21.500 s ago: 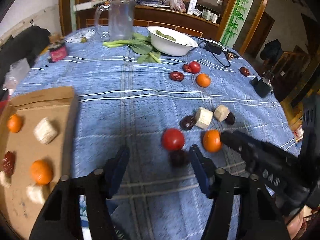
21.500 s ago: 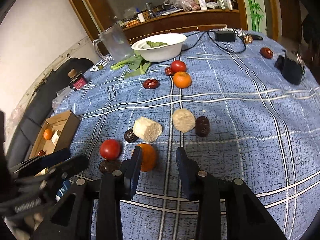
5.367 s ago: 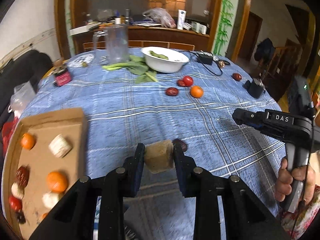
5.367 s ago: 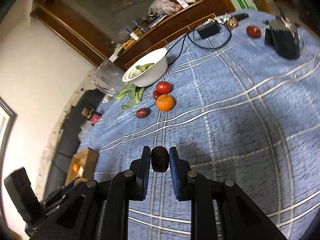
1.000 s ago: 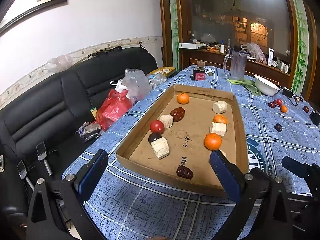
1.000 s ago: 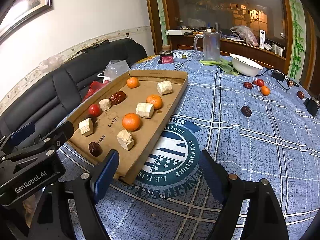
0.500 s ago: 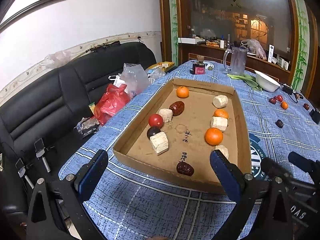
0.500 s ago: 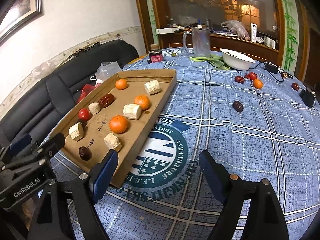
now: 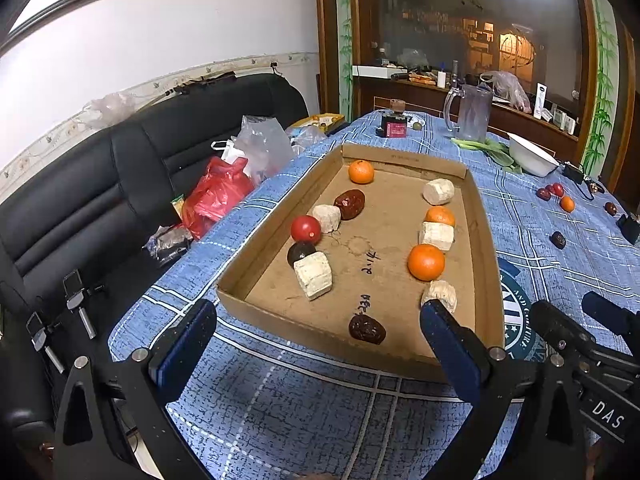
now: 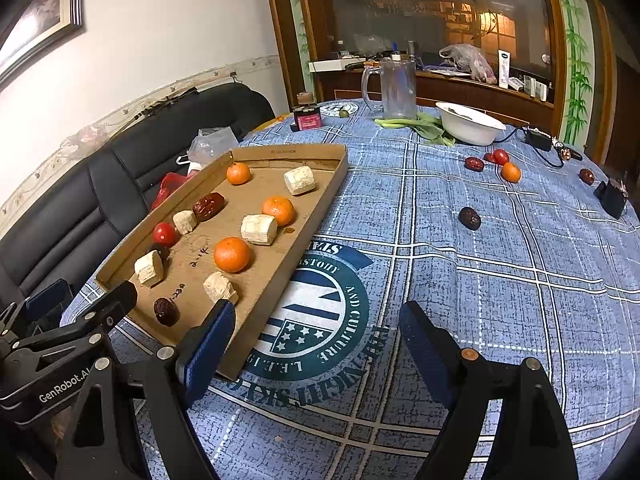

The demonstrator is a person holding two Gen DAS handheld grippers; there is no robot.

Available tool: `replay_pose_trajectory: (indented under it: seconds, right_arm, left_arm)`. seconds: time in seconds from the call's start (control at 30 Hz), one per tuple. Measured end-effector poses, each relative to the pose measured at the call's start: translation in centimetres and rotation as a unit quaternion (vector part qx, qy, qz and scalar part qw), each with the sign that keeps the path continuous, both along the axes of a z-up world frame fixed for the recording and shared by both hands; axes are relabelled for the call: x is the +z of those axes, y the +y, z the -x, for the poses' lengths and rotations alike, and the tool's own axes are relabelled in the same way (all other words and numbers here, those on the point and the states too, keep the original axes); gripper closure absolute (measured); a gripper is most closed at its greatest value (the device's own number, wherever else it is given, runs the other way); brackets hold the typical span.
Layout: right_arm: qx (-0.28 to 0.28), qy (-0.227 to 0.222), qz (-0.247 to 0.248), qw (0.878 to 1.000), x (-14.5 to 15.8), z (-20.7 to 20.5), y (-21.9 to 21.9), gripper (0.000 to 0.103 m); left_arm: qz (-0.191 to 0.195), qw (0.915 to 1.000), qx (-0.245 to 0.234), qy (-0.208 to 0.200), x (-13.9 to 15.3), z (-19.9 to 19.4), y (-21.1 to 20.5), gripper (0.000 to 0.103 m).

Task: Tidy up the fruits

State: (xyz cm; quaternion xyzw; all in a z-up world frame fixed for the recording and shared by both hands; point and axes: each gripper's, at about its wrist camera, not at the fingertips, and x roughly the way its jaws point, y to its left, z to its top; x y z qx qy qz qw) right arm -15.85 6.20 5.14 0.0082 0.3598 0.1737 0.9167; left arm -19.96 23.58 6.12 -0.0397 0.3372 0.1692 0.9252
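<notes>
Since a second ago nothing shifted: my left gripper (image 9: 316, 344) and right gripper (image 10: 316, 344) empty, released; risk: clipping cardboard tray (image 10: 280, 276) edge, spilling fruit.

Black leather sofa (image 9: 120, 168) beneath white wall (image 9: 180, 32), dark wooden cabinet (image 10: 440, 84) behind.

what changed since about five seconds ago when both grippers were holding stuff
Both let go. The left gripper, then shut on a pale chunk, and the right gripper, then shut on a dark date, are open and empty, now at the cardboard tray. The far tomato, orange and white bowl stayed put.
</notes>
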Motion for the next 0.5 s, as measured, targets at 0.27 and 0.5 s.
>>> replay_pose_trajectory:
  seconds: [0.27, 0.5]
  right_arm:
    - [0.009, 0.002, 0.001, 1.000, -0.07, 0.01, 0.42, 0.014]
    - [0.009, 0.000, 0.003, 1.000, 0.04, 0.29, 0.62, 0.013]
  left_arm:
    - [-0.001, 1.0000, 0.001, -0.001, 0.05, 0.02, 0.19, 0.001]
    - [0.005, 1.0000, 0.002, 0.001, 0.14, 0.44, 0.45, 0.001]
